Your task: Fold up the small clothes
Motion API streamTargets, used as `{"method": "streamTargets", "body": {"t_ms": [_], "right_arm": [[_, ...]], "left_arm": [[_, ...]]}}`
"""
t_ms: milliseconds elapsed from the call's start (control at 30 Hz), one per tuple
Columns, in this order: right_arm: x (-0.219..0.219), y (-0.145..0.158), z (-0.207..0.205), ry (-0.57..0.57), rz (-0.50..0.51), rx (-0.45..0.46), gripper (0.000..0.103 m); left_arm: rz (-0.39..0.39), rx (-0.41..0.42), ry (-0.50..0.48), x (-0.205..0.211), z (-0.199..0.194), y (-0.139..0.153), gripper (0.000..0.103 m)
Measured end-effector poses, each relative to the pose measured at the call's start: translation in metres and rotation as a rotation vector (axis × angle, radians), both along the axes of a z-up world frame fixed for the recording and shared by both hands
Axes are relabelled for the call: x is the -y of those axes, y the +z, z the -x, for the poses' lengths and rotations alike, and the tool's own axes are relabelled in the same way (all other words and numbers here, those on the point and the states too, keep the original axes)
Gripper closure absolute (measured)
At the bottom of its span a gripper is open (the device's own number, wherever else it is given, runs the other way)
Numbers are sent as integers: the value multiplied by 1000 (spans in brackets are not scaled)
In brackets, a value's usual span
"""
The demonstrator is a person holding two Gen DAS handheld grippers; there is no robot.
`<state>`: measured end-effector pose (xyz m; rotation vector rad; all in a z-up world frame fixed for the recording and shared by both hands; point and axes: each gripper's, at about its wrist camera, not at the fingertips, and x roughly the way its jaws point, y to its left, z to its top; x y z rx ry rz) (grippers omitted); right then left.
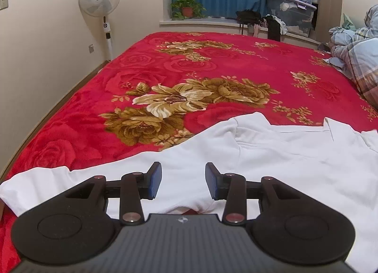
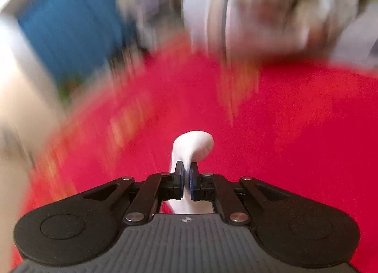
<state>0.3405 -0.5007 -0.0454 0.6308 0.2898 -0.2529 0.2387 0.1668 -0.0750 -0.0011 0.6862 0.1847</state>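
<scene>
**Barely begun: shirt mostly flat**

So, my right gripper (image 2: 186, 178) pinches a fold of the white shirt (image 1: 271, 162) at 6 o'clock above the red blanket (image 1: 94, 98). My left gripper (image 1: 183, 182) hovers released over it. Every fold seems left.

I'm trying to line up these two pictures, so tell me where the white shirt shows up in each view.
Left wrist view: the white shirt lies spread across the lower half, under the open left gripper.
Right wrist view: only a pinched fold of white cloth shows at lower centre, clamped in the right gripper; it is probably the same shirt.
Shared landmark: the red blanket, blurred in the right view.
</scene>
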Motion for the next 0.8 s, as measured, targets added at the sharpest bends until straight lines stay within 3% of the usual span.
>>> {"method": "streamTargets", "body": {"t_ms": [67, 100, 167, 267, 367, 467, 533, 600, 667, 733, 767, 800], "right_arm": [[27, 10, 25, -169, -10, 141, 99], [43, 7, 33, -253, -23, 152, 99], [68, -13, 31, -360, -26, 37, 99], [101, -71, 23, -399, -160, -192, 99], [109, -100, 16, -412, -152, -316, 99], [111, -91, 12, -371, -149, -267, 100], [126, -67, 23, -353, -157, -138, 100], [128, -41, 35, -372, -78, -25, 100], [140, -37, 42, -460, -51, -68, 99], [160, -57, 44, -565, -148, -193, 86], [167, -71, 48, -578, -213, -209, 72], [171, -81, 54, -571, -257, -188, 70]], "left_arm": [[-6, -3, -6, 1, 0, 0, 58], [-9, -6, -12, 1, 1, -1, 58], [-13, -12, -19, 2, 1, -3, 58], [-14, -20, -25, 3, 1, -6, 58], [-12, -17, -23, 3, 1, -6, 58], [-11, -19, -24, 3, 1, -8, 58], [-15, -24, -26, 3, 1, -9, 58], [-18, -30, -27, 4, 0, -11, 58], [-19, -35, -34, 5, 0, -13, 58], [-23, -40, -47, 8, 0, -14, 58], [-28, -43, -55, 9, 0, -15, 58], [-31, -46, -60, 10, 0, -17, 58]]}}
